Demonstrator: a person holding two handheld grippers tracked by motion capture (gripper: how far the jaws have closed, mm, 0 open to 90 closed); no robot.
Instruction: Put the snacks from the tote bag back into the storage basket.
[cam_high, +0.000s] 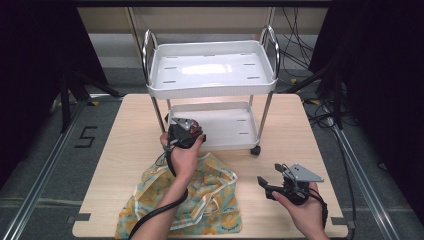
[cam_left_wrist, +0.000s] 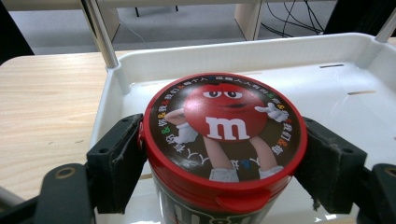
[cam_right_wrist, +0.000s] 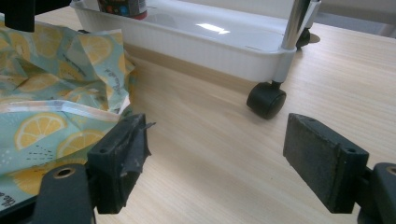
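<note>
A candy tub with a red lid sits between the jaws of my left gripper, which is shut on it over the front-left corner of the cart's lower tray. In the high view the left gripper hangs at that tray's left edge. The tub's base shows in the right gripper view, standing in the tray. My right gripper is open near the table's front right, with bare wood between its pads. A lemon-print bag lies flat at the front of the table.
The white two-tier cart stands at the back middle of the wooden table. One black caster rests on the wood ahead of my right gripper. Cables trail on the floor at the right.
</note>
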